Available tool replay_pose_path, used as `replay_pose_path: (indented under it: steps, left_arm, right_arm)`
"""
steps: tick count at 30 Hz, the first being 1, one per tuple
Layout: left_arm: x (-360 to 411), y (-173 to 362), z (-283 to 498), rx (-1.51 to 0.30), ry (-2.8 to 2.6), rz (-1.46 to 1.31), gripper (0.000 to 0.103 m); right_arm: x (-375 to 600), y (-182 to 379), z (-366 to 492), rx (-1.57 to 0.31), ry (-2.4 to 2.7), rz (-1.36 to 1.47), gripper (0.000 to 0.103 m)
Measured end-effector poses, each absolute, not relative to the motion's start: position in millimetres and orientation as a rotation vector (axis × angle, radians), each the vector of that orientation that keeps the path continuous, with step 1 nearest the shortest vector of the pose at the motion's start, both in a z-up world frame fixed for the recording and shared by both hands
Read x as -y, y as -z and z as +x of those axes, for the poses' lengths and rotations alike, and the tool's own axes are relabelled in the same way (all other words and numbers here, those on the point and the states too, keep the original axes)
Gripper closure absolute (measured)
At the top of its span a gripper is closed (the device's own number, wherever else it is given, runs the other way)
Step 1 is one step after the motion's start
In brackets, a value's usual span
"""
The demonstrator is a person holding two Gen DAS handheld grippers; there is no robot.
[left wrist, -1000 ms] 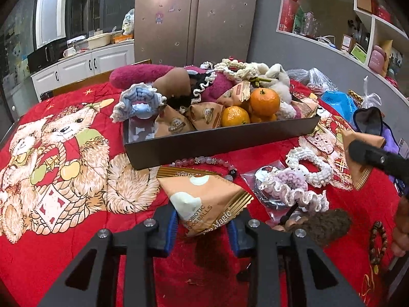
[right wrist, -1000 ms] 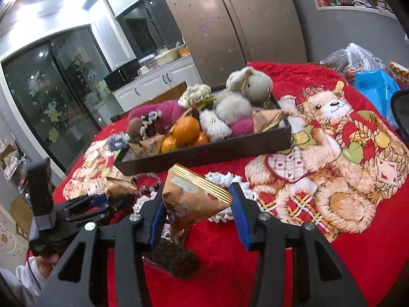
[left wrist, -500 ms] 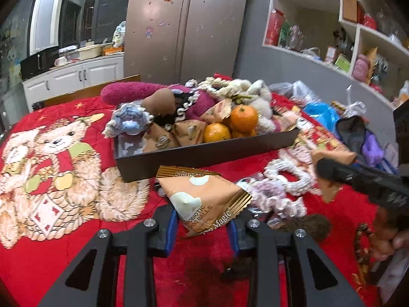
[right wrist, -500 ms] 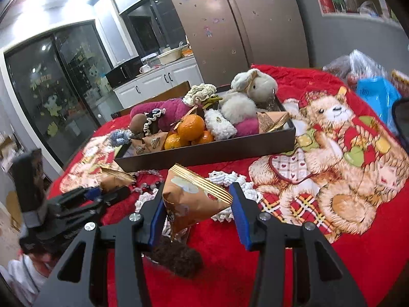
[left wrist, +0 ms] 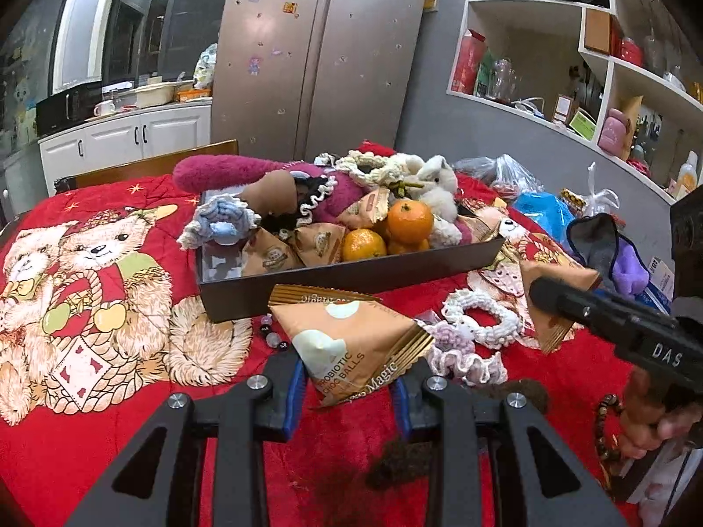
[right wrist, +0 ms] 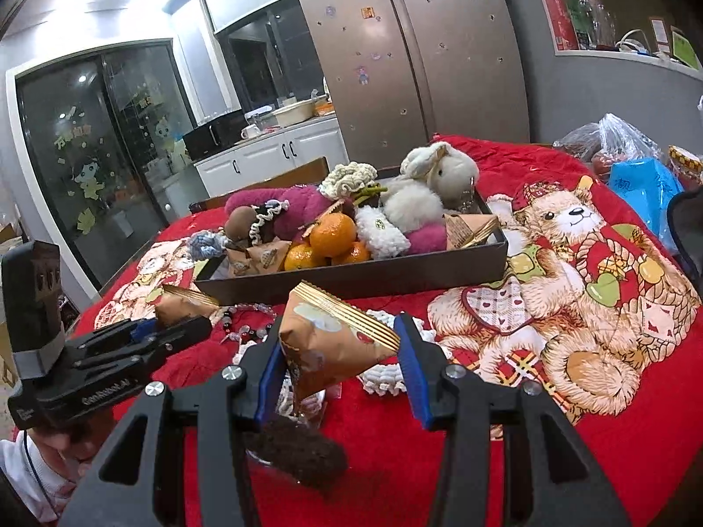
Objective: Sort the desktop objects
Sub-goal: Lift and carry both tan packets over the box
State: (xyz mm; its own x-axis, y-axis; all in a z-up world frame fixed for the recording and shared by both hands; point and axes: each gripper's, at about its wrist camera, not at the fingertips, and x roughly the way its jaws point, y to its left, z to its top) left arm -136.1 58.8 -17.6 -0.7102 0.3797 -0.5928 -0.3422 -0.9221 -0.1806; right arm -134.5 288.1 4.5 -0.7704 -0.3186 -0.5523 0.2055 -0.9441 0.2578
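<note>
Above the red bear-print surface (left wrist: 110, 417), in front of the dark tray (left wrist: 351, 276), each pair of tongs grips a tan snack packet. The left tongs (left wrist: 347, 388) hold a packet (left wrist: 351, 342) with its gold crimped end toward the tray, printed "PROBIOTIC CHOC BALLS" and "Magic". The right tongs (right wrist: 338, 360) pinch their packet (right wrist: 334, 342) gold seam up, its writing unreadable; only the left view shows "DAS" on that tool.

Two tan triangular snack packets with gold crimped edges, each held off the red cloth: one lettered "PROBIOTIC CHOC BALLS" (left wrist: 351, 347), tip-down, the other (right wrist: 329, 347) tilted with gold edge uppermost. Just behind, dark rectangular tray (left wrist: 351, 279) heaped with oranges (left wrist: 408, 221), more tan packets (left wrist: 268, 254), plush toys (right wrist: 435, 175). In front of tray, lying flat: crocheted scrunchies (left wrist: 479, 320), bead bracelet (right wrist: 246, 320).
</note>
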Motion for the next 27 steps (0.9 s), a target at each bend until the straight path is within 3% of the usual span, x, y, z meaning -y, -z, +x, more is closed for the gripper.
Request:
replay_pose_path:
  steps: [4, 8, 11, 16, 27]
  left_arm:
    - [-55.1, 6.2, -140.4, 0.112, -2.576, -0.924, 0.071]
    - [-57.7, -24.5, -145.8, -0.005, -2.664, -0.834, 0.071]
    - [-50.6, -52.1, -167.8, 0.146, -2.636, -0.807, 0.071]
    - [-57.2, -86.3, -212.0, 0.196, -2.691, -0.772, 0.071]
    - [-76.6, -97.2, -294.0, 0.059, -2.794, -0.813, 0.071]
  right_arm:
    - [-290.3, -19.8, -133.1, 0.28, 2.704, 0.837, 0.055]
    - [-291.5, -43.6, -148.3, 0.304, 2.704, 0.814, 0.055]
    - [-287.2, -66.1, -166.5, 0.293, 2.708, 0.787, 0.054]
    - [-279.8, -101.8, -203.6, 0.243, 2.779, 0.745, 0.054]
    - [-266.8, -138.0, -276.6, 0.098, 2.79, 0.625, 0.054]
